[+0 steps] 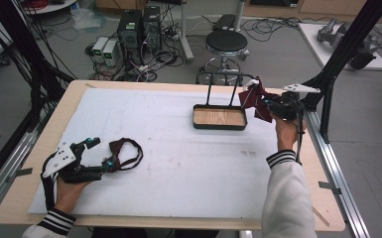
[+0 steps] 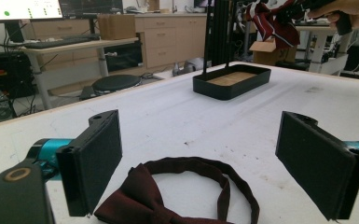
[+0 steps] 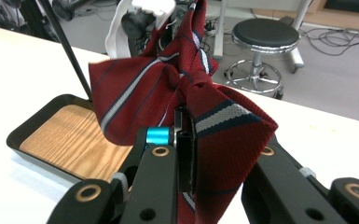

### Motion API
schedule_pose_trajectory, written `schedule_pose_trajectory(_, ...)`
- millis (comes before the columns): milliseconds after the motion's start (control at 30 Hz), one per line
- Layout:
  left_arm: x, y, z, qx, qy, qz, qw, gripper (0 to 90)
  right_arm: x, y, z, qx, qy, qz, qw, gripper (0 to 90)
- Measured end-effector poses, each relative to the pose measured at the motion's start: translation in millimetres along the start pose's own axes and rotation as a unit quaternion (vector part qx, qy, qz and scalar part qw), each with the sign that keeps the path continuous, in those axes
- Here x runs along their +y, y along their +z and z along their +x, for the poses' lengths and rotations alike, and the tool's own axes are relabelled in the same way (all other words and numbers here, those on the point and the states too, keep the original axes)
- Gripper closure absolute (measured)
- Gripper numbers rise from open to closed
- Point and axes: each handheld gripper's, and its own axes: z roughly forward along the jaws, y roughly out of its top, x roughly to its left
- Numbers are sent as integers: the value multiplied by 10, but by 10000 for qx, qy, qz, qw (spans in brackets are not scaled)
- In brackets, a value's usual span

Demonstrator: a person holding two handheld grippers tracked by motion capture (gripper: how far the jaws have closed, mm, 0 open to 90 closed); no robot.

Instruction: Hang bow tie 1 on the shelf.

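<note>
Two bow ties remain outside the tray [image 1: 219, 124]: right gripper [image 1: 273, 106] clamps the striped bow tie [image 1: 255, 98] just beside it; left gripper [image 1: 101, 156] gapes around the maroon bow tie [image 1: 125, 152].

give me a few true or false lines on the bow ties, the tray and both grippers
1. The right hand-held gripper is shut on the red striped fabric bow tie. True.
2. The dark maroon bow tie lies inside the black tray with a wooden floor. False: it lies on the white table cover, between the jaws of the left hand-held gripper.
3. The left hand-held gripper's jaws stand open. True.
4. The tray already holds a bow tie. False: its wooden floor is bare.
5. The striped bow tie rests on the table. False: it is held up in the air beside the tray.
</note>
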Motion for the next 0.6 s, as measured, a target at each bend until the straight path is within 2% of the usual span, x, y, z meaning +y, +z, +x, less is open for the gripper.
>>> schedule_pose_trajectory(67, 3, -8, 4, -2, 14, 17, 10000, 149, -3, 17, 10, 16, 26, 14, 10000, 816)
schedule_pose_trajectory(433, 4, -9, 1, -14, 13, 11, 10000, 149, -64, 93, 1, 33, 102, 505, 9987, 808)
schedule_pose_trajectory(600, 4, -2, -6, -21, 12, 3, 10000, 149, -68, 111, 8, 62, 52, 497, 9987, 778)
